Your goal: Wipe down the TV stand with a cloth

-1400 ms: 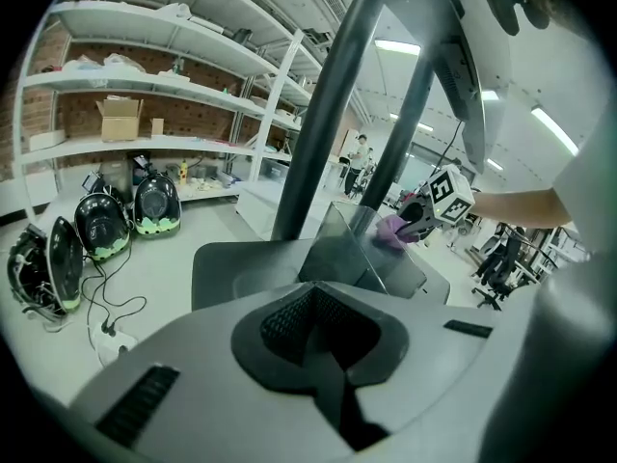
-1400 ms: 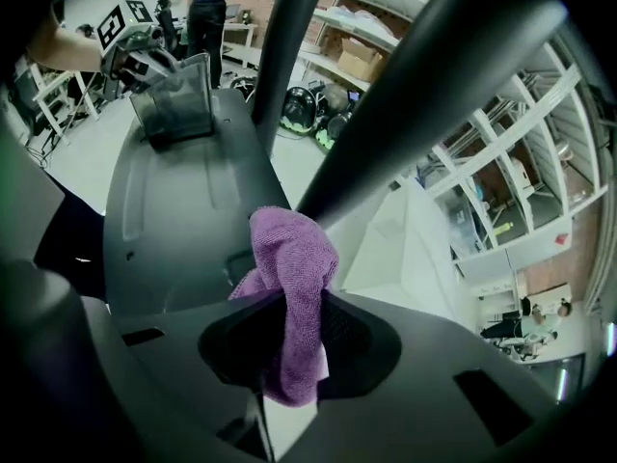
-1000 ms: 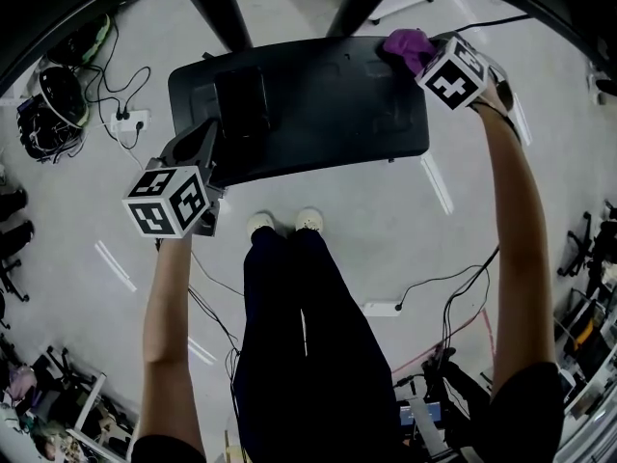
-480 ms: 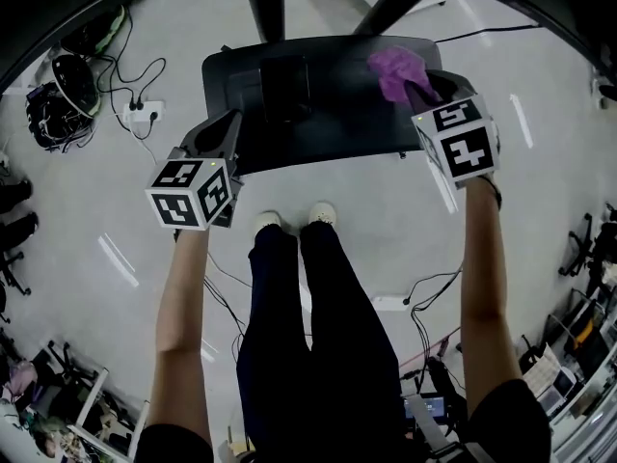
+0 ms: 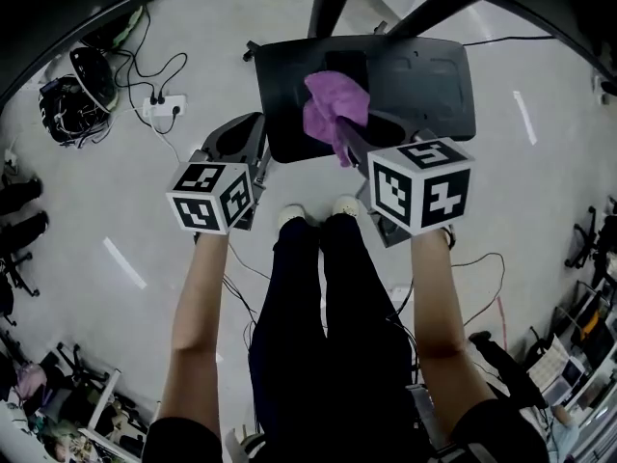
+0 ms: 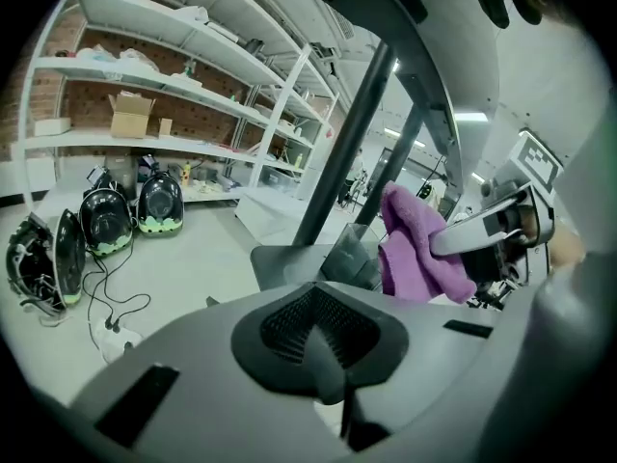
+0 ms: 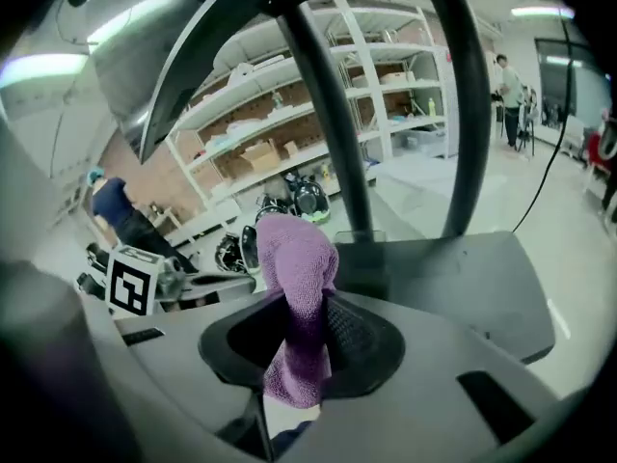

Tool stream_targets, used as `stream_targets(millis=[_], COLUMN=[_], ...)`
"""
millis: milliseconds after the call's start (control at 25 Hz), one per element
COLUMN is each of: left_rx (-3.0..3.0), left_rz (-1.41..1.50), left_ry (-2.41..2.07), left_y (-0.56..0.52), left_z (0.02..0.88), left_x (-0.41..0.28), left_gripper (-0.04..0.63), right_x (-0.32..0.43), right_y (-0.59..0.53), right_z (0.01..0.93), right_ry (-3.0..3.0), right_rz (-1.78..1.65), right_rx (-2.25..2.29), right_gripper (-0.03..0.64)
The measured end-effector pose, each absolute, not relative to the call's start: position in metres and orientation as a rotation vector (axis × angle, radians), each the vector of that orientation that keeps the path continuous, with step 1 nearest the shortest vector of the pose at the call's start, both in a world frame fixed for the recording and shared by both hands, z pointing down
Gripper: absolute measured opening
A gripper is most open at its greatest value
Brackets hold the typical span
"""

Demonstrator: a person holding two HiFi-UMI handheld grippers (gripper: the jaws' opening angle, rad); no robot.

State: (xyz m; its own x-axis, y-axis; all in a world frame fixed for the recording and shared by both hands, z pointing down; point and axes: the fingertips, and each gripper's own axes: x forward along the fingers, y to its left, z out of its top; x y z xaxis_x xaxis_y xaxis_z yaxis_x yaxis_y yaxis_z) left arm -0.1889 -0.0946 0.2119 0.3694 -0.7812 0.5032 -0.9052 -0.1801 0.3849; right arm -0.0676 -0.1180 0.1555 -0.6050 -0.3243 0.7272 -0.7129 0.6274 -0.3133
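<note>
I have the cloth (image 5: 335,114) pinched in the right gripper (image 5: 345,143). In the right gripper view the jaws are clamped on the cloth (image 7: 297,287): most of it bunches up past the tips, towards 12 o'clock, and a short tail hangs back between the jaws, towards 6 o'clock. From the head view the purple bundle sits over the left half of the stand (image 5: 429,75), close to its near edge. I can't tell whether it touches the black top. The bare part of the top lies at 3 o'clock from the cloth, and two dark posts (image 5: 328,3) rise at 12 o'clock.

The left gripper (image 5: 249,133) is at 9 o'clock from the cloth, off the stand's left edge and over the floor (image 5: 116,210). Its own view shows the jaws pressed together with nothing between them, and the cloth (image 6: 415,249) at 2 o'clock, well apart from them. My shoes (image 5: 289,217) are at 6 o'clock from the stand. A power strip (image 5: 159,109) with cables lies out at 9 o'clock.
</note>
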Motion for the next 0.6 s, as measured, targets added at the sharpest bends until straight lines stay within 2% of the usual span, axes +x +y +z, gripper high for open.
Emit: stream_targets(millis=[160, 600], left_rx=[1.988, 1.912], left_rz=[0.238, 0.239], left_ry=[-1.456, -1.503], left_y=[-0.085, -0.066], left_z=[0.212, 0.232], left_x=[-0.214, -0.269], left_gripper=[0.006, 0.006], right_x=[-0.12, -0.185], right_y=[-0.102, -0.107], right_z=[0.166, 0.252], right_ry=[-2.206, -2.047], right_rz=[0.921, 0.797], right_rx=[0.813, 0.877], right_gripper=[0.103, 0.103])
